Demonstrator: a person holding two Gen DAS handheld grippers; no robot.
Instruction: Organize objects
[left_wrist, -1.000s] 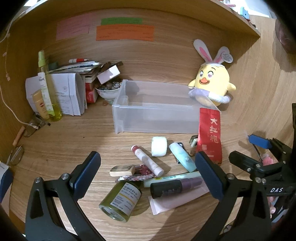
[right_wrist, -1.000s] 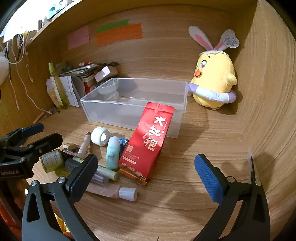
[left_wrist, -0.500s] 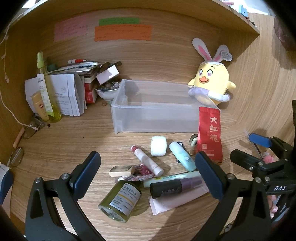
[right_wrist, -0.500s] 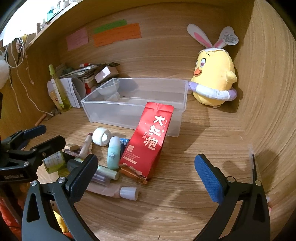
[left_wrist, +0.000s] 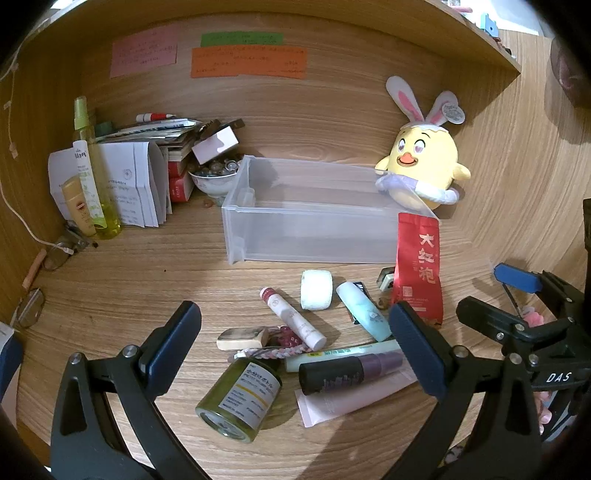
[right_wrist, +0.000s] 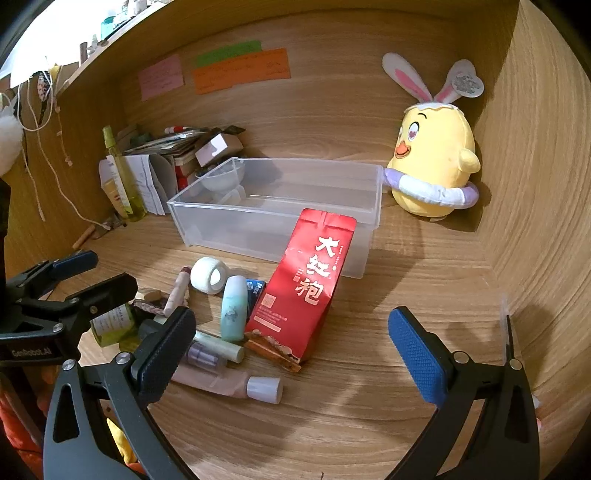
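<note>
With our right gripper (right_wrist: 291, 347) and left gripper (left_wrist: 295, 345) both spread and empty, the red pouch (right_wrist: 308, 282) leaning on the bin (right_wrist: 258, 216) looks light, crinkly — we'd pinch its flat sides mid-height.

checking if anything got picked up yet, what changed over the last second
Almost nothing. Both views shift only slightly, so the grippers drifted a little; the left gripper and right gripper are open and empty as before. Nothing was grasped or released. The red packet still leans against the clear bin, the bin holds nothing, and the green jar and tubes lie where they were.
</note>
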